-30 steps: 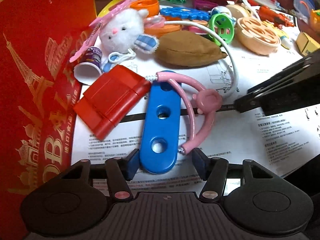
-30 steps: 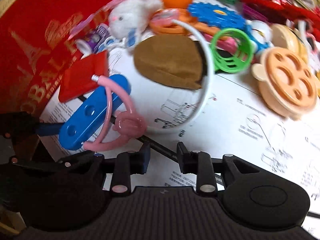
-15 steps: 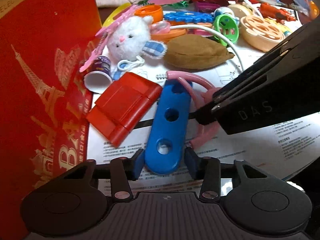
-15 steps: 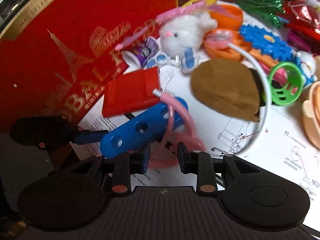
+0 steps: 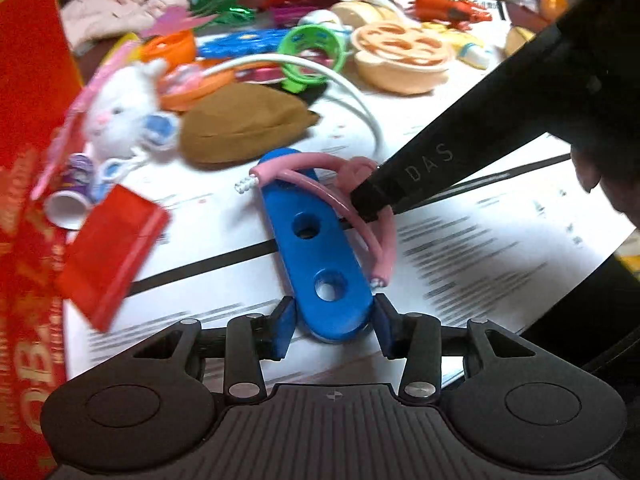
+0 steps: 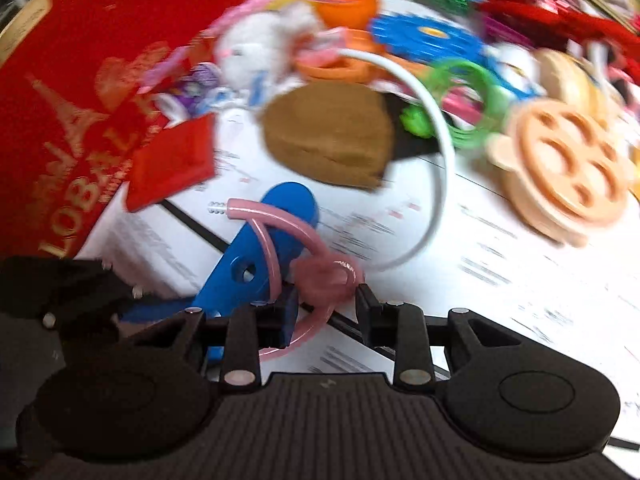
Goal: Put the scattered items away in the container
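A blue plastic bar with holes lies on white printed paper. My left gripper is shut on its near end. A pink looped tube lies across the bar. My right gripper is shut on the pink tube's knotted part; its black body shows in the left wrist view. The blue bar also shows in the right wrist view. The red box with gold print stands at the left, also in the right wrist view.
A red flat case, a white plush rabbit, a brown pouch, a white hoop, a green ring and a peach round toy lie on the paper. Several more toys crowd the back.
My left gripper has closed on the blue bar and turned it. My right gripper has come in and closed on the pink tube's knot. Both views are blurred by motion.
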The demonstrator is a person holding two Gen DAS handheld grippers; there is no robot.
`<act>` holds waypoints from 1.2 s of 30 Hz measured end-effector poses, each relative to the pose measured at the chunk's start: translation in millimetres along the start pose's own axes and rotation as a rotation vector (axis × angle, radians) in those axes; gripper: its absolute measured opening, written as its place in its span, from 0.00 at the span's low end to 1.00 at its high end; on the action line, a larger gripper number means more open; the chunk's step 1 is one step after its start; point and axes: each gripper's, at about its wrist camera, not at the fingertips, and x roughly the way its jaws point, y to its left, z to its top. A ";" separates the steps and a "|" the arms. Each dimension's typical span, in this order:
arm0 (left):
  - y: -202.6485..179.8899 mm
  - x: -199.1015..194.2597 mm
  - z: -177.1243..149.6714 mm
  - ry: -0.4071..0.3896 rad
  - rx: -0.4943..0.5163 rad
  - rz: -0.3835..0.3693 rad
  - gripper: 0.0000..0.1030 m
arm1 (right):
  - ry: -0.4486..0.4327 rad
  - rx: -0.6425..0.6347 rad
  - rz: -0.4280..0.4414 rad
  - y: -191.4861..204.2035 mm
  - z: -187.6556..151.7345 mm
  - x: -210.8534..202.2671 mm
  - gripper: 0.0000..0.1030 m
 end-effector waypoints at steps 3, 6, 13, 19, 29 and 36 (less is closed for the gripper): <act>6.2 -0.2 3.3 0.015 -0.064 -0.055 0.40 | -0.013 0.050 0.009 -9.4 -6.2 -10.8 0.35; 26.8 -4.2 -1.0 0.030 -0.166 -0.100 0.40 | -0.026 0.051 0.028 -6.0 -9.5 -18.7 0.36; 62.7 -15.7 -21.4 0.032 -0.380 -0.161 0.39 | -0.016 0.032 0.132 21.5 -9.7 -21.0 0.36; 59.5 -20.0 -27.2 0.023 -0.350 -0.160 0.39 | 0.042 0.064 0.187 34.2 -10.8 -11.2 0.39; 46.0 -16.3 -25.5 0.017 -0.303 -0.195 0.43 | 0.135 0.167 0.286 37.5 -19.3 11.6 0.35; 59.0 -27.7 -25.9 0.043 -0.298 -0.154 0.63 | 0.058 0.025 0.148 35.4 -9.6 -8.2 0.16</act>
